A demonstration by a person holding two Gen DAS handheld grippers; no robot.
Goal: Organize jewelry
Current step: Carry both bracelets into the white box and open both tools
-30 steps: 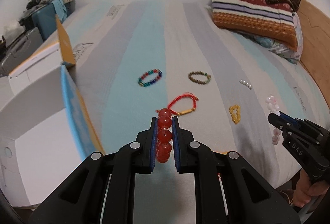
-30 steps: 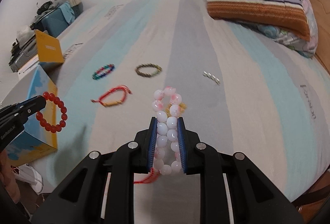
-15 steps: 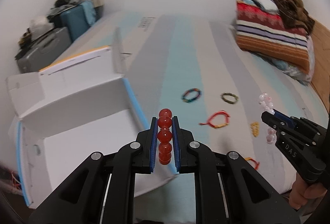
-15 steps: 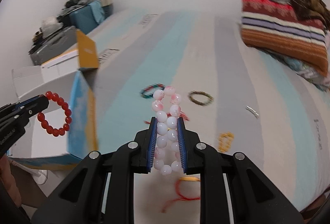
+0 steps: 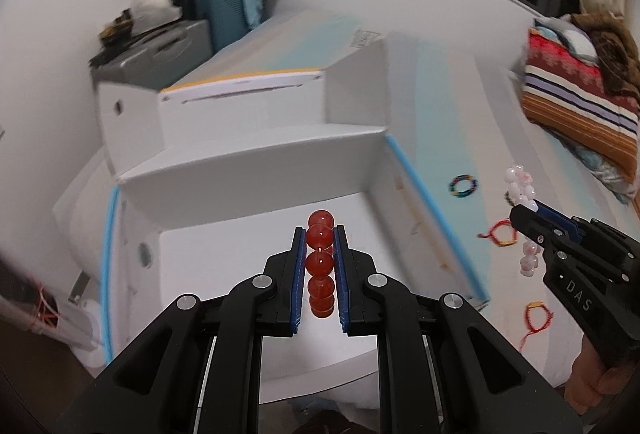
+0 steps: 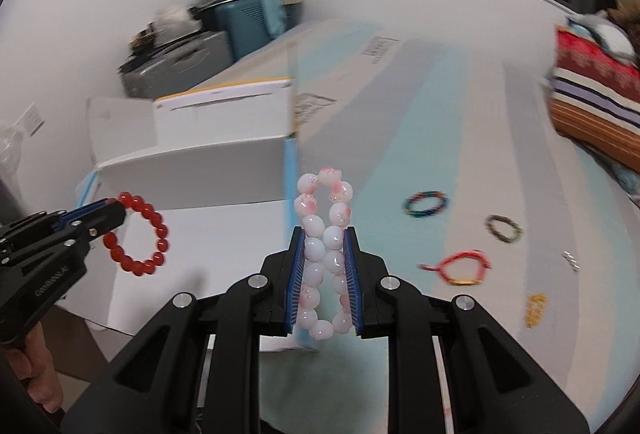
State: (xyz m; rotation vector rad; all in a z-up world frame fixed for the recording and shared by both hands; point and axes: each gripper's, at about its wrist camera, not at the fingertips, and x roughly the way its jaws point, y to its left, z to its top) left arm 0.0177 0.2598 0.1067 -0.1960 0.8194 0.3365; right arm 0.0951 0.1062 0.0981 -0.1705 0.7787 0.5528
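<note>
Right now the left gripper (image 5: 320, 234) is clamped on a red bead bracelet (image 5: 320, 260) — the blue pads squeeze the loop edge-on, so in its own camera it reads as a stacked column of round beads. From the right wrist view the same bracelet (image 6: 138, 234) hangs as a full ring off the tip of that gripper (image 6: 114, 212), held above the white floor of an open cardboard box (image 5: 224, 262). A bare hand (image 6: 36, 370) grips the handle below.

The right gripper (image 6: 325, 234) is closed on a pink-and-white bead bracelet (image 6: 324, 254), pinched flat so its two sides run side by side between the pads, the top of the loop standing clear above the fingertips. Seen from the left side, this gripper (image 5: 520, 212) is beside the box's right wall, over the bed.

Beyond the box the striped bedsheet (image 6: 400, 122) carries the rest of the jewelry — a red cord bracelet (image 6: 460, 268) with a gold tube, a small yellow piece (image 6: 536, 310), a multicoloured bead bracelet (image 6: 426, 203), a dark olive bead bracelet (image 6: 504, 229) and a short silvery piece (image 6: 571, 260), all lying apart from each other. Another red cord bracelet (image 5: 534, 318) lies near the bed's edge.

Farther back sit a striped folded blanket (image 5: 576, 94) and, in the corner, a teal suitcase (image 5: 228, 12) next to a grey one (image 5: 156, 58).
</note>
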